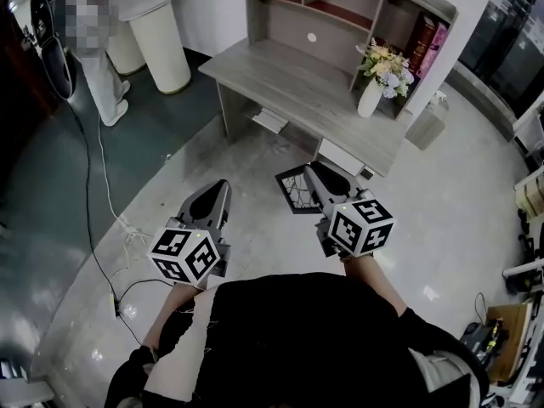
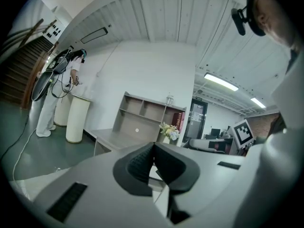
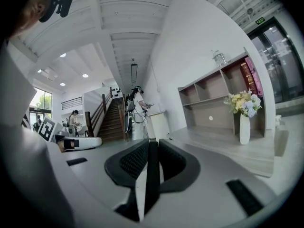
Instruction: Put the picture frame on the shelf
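Black picture frame (image 1: 296,192) edge-on between the right tongs (image 1: 316,175).

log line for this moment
right gripper: shut on picture frame | left gripper: shut, empty | shelf: frame not yet on it

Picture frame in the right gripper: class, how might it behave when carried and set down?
The picture frame looks stiff: held by one edge in the right gripper, it juts out flat without sagging. In the right gripper view it looks thin edge-on, so it is probably light and apt to tip if stood upright.
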